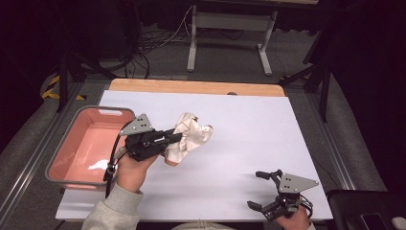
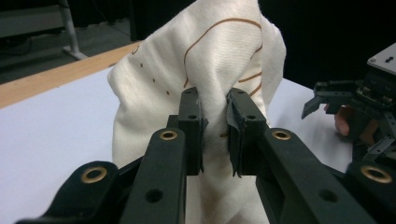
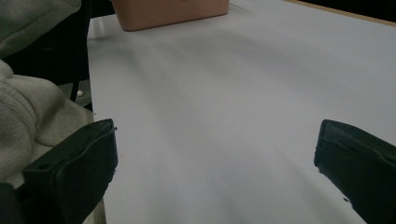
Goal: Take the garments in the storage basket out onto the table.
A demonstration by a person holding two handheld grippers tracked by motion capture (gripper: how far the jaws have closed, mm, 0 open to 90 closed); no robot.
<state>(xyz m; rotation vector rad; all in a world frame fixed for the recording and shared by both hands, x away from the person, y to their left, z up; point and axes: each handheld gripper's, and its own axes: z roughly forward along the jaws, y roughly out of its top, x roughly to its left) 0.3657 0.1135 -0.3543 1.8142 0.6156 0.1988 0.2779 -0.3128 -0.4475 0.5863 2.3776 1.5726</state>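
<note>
From above, the left gripper (image 1: 178, 139) pointed right across the white table (image 1: 249, 143), its jaws clamped on a crumpled cream cloth (image 1: 189, 136). The cloth bunched up at the gripper's tip, just right of it, left of the table's middle, with its lower fold at or just above the tabletop; I could not tell which. A pink tub (image 1: 86, 143) stood at the table's left edge, just left of that hand. At the near right corner the right gripper (image 1: 261, 189) sat low, its jaws spread wide with nothing between them, well apart from the cloth.

Along the left gripper (image 2: 215, 130), the two black jaws stood almost together, with a fold of the cloth (image 2: 196, 60) pinched tight between the pads. The rest of the fabric, marked with thin brown lines, rose above and spilled below the jaws. The right gripper (image 2: 327, 95) showed farther off at the right.

Along the right gripper (image 3: 215, 158), the jaws stood far apart over bare white tabletop (image 3: 233, 93), gripping nothing. The pink tub (image 3: 170, 11) lay at the far end, and a grey sleeve (image 3: 23, 112) sat at the left.
</note>
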